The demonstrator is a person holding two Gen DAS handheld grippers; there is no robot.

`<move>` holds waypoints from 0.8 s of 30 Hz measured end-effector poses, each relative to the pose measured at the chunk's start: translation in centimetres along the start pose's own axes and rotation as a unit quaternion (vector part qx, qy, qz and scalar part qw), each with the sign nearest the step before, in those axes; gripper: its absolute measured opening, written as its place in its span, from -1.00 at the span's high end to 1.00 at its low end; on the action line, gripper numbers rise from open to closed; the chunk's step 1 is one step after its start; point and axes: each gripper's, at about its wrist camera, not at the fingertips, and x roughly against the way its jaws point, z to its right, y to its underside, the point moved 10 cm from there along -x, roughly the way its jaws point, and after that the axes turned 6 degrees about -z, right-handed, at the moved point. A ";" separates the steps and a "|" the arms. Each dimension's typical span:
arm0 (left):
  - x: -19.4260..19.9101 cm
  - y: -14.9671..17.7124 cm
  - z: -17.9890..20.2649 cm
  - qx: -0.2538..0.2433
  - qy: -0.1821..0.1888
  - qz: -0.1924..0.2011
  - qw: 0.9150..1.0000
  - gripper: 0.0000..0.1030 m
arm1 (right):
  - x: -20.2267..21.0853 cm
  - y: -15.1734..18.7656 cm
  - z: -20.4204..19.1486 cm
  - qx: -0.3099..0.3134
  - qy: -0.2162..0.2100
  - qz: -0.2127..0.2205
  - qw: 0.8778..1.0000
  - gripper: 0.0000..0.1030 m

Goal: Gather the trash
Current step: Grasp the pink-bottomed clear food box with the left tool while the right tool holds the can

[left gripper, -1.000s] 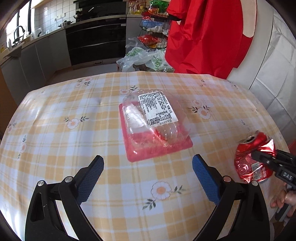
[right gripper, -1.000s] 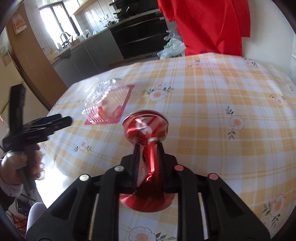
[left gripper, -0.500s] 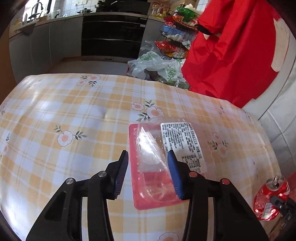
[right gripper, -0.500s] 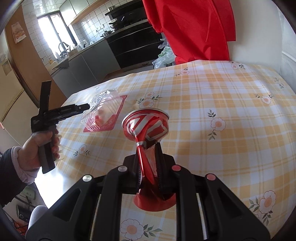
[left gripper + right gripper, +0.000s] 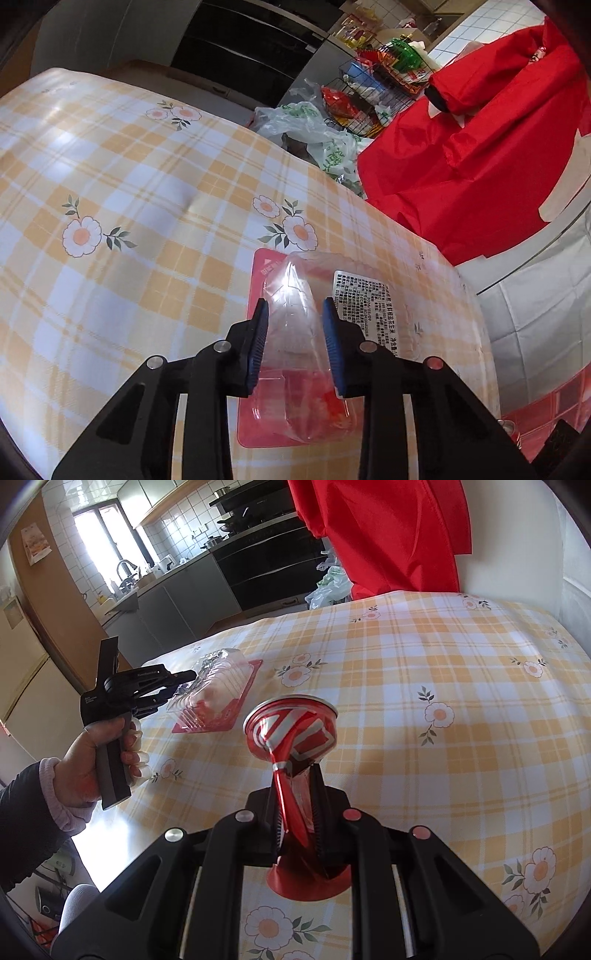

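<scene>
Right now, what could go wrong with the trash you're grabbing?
The left gripper has just been closing on the clear package. That thin plastic may buckle or slip out when lifted. The right gripper pinches the crushed can only at its flattened middle, so it might twist loose.

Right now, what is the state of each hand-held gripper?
Left hand-held gripper: just been closing around the clear plastic package.
Right hand-held gripper: shut on the crushed red can.
</scene>
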 end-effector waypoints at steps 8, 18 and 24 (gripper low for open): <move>4.3 2.5 0.9 -0.036 0.011 0.004 0.999 1.00 | 1.2 0.9 -1.4 0.001 -0.007 0.005 1.000 0.66; 4.9 5.9 1.0 -0.021 0.023 -0.014 0.999 0.44 | 2.0 1.5 -2.5 0.001 -0.012 0.008 1.000 0.66; 3.6 4.1 0.3 0.037 0.041 0.006 0.998 0.07 | 1.7 1.8 -2.3 0.004 -0.012 0.002 1.000 0.66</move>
